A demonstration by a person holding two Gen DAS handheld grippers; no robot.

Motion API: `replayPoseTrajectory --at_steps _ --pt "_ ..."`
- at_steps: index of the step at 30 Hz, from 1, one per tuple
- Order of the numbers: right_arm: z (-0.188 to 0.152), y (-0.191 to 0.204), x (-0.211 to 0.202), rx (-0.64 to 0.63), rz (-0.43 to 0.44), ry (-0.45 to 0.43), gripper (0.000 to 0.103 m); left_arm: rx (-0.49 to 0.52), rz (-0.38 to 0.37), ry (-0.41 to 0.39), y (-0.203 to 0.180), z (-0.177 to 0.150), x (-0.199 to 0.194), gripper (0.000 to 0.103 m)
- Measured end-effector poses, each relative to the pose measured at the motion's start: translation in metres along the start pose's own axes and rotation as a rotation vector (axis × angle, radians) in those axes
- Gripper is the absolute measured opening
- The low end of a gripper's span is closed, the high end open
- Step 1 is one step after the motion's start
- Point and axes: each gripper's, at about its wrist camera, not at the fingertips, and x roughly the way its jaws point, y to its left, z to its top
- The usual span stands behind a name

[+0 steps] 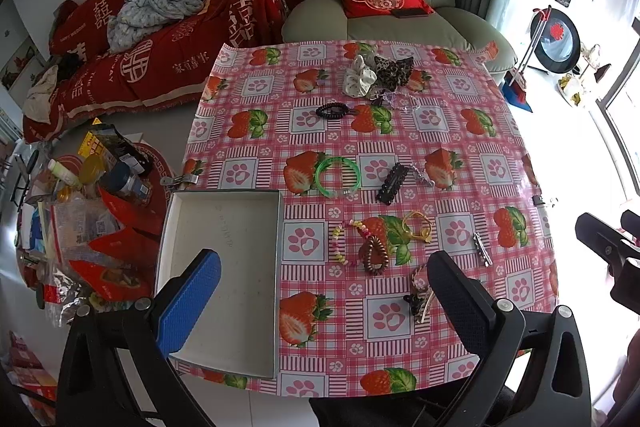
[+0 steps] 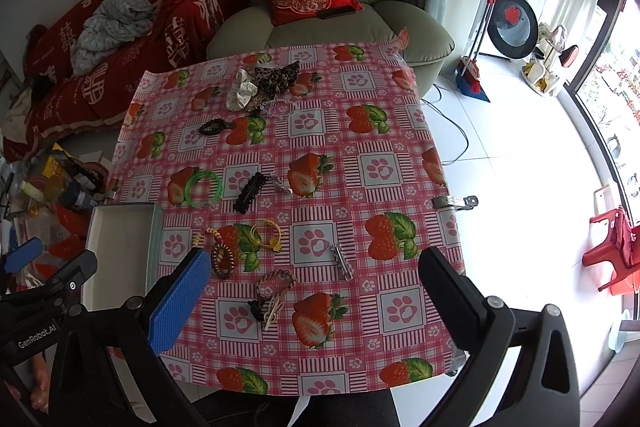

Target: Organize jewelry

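Above the near edge of the pink strawberry-print tablecloth (image 1: 400, 147), we are holding the left gripper (image 1: 324, 291) wide open, gripping nothing; its blue pad is hanging over the shallow white cardboard box (image 1: 224, 227) at the table's left edge. We are holding the right gripper (image 2: 316, 291) equally wide, also empty. Between its fingers are lying a braided cord bracelet (image 2: 276, 281) and a small dark claw clip (image 2: 258, 307). Just beyond are sitting a silver metal hair clip (image 2: 342, 261), a brown spiral hair tie (image 2: 222, 261), a yellow elastic (image 2: 268, 233) and a pastel bead bracelet (image 1: 344, 243). Farther out are lying a green plastic bangle (image 1: 338, 173), a black scalloped barrette (image 1: 391, 183), a black coil tie (image 1: 332, 109), a white scrunchie (image 1: 358, 77) and a leopard-print scrunchie (image 1: 394, 69).
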Motion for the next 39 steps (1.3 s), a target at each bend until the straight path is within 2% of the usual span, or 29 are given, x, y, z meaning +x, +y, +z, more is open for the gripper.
replayPoseTrajectory --at_steps 39 --pt "-0.0005 -0.0004 0.0018 0.003 0.0 0.007 0.103 0.001 -0.002 0.008 0.0014 -0.006 0.0042 0.103"
